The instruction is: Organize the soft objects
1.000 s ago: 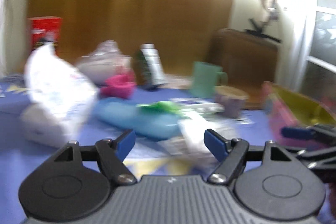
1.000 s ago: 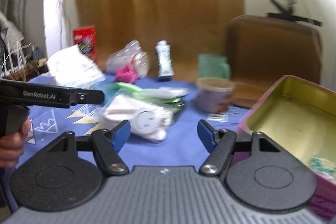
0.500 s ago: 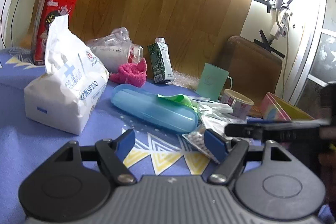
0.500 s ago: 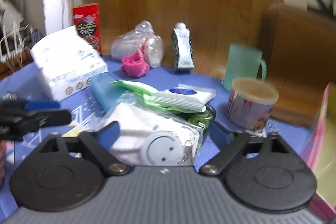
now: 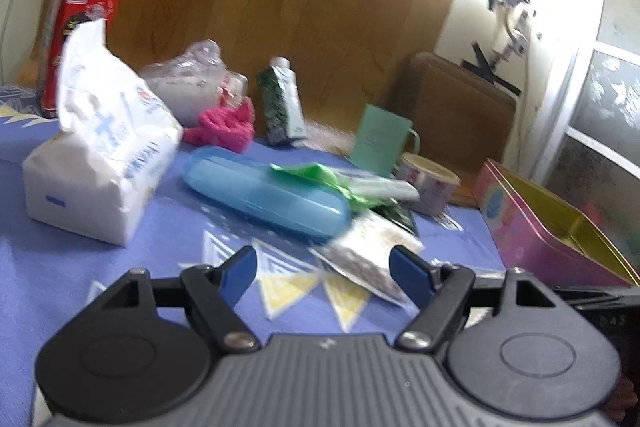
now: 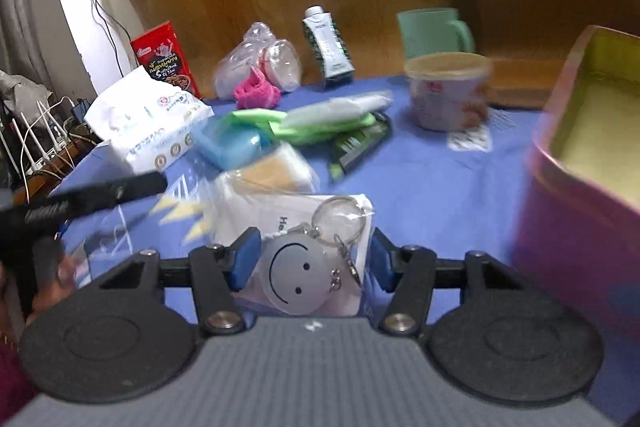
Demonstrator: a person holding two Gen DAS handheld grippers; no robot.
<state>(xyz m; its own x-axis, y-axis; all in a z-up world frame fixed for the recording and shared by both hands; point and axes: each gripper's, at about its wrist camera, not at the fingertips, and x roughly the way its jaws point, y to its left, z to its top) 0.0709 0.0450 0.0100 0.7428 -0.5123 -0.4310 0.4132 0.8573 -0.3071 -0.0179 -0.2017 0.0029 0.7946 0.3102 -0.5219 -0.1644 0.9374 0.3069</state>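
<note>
Blue cloth (image 5: 100,291), yellow triangles; pink sock (image 5: 224,125); smiley-faced white keychain (image 6: 296,275).

One tissue pack (image 5: 100,155) – one pink sock (image 5: 224,125), one blue case (image 5: 264,197), one carton (image 5: 282,103) – two cups (image 6: 434,33).

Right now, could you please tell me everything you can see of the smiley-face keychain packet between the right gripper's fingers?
The smiley-face keychain packet is a clear plastic bag holding a pale round disc with a black smile and two dot eyes, a metal key ring and short chain, and a white card with partly hidden lettering. It sits between the blue pads of the right gripper, whose jaws have just been closing; both pads appear to press its sides. Whether it is lifted off the blue tablecloth is unclear.
</note>
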